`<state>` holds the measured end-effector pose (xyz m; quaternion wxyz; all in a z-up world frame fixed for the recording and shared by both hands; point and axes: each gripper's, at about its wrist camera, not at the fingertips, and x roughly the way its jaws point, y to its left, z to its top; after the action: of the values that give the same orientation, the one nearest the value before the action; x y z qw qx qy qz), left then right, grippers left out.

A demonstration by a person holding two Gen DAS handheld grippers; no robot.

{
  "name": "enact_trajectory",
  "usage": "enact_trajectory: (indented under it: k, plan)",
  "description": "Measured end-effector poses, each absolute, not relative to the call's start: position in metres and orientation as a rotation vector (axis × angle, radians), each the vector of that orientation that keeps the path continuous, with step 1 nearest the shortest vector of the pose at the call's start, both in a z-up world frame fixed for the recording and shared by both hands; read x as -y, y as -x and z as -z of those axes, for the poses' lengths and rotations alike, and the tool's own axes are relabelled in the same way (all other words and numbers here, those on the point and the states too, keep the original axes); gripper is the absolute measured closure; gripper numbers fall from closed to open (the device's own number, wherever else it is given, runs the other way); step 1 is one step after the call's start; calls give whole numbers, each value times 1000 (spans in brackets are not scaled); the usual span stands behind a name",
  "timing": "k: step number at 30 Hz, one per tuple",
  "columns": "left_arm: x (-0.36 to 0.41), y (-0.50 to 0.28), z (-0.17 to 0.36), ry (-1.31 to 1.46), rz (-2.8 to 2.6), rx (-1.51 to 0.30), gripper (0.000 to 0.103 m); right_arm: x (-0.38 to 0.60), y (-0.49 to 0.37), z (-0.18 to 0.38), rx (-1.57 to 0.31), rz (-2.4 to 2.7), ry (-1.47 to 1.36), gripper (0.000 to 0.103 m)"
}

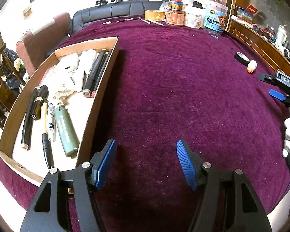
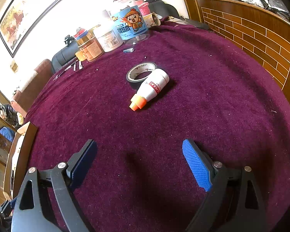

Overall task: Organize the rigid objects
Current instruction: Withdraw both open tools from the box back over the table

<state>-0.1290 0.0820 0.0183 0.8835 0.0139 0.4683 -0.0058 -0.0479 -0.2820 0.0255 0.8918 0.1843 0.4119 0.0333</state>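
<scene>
A cardboard tray (image 1: 104, 90) at the left holds pens, markers, a green lighter (image 1: 65, 131) and white items. My left gripper (image 1: 146, 150) is open and empty over the purple cloth, just right of the tray. A white glue bottle with an orange cap (image 2: 150, 89) lies against a black tape roll (image 2: 140, 74) in the middle of the right wrist view; both also show far right in the left wrist view, the bottle (image 1: 251, 66) and the roll (image 1: 241, 58). My right gripper (image 2: 139, 154) is open and empty, short of the bottle. It also shows in the left wrist view (image 1: 278, 94).
Jars and tubs (image 1: 193, 17) and a brown tape roll (image 1: 154, 15) stand at the table's far edge, with small pens (image 1: 152, 21) beside them. A wooden brick-pattern counter (image 2: 261, 38) runs along the right. A sofa and chair stand behind the table at left.
</scene>
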Motion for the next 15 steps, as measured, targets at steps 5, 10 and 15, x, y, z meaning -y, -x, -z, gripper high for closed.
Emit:
enact_trajectory:
  k: [5, 10, 15]
  plan:
    - [-83, 129, -20, -11, 31, -971, 44, 282, 49, -25, -854, -68, -383, 11]
    - [-72, 122, -43, 32, 133, -909, 44, 281, 47, -27, -855, -57, -376, 12]
    - [-50, 88, -59, 78, 245, -898, 39, 281, 46, -27, -855, -57, -377, 12]
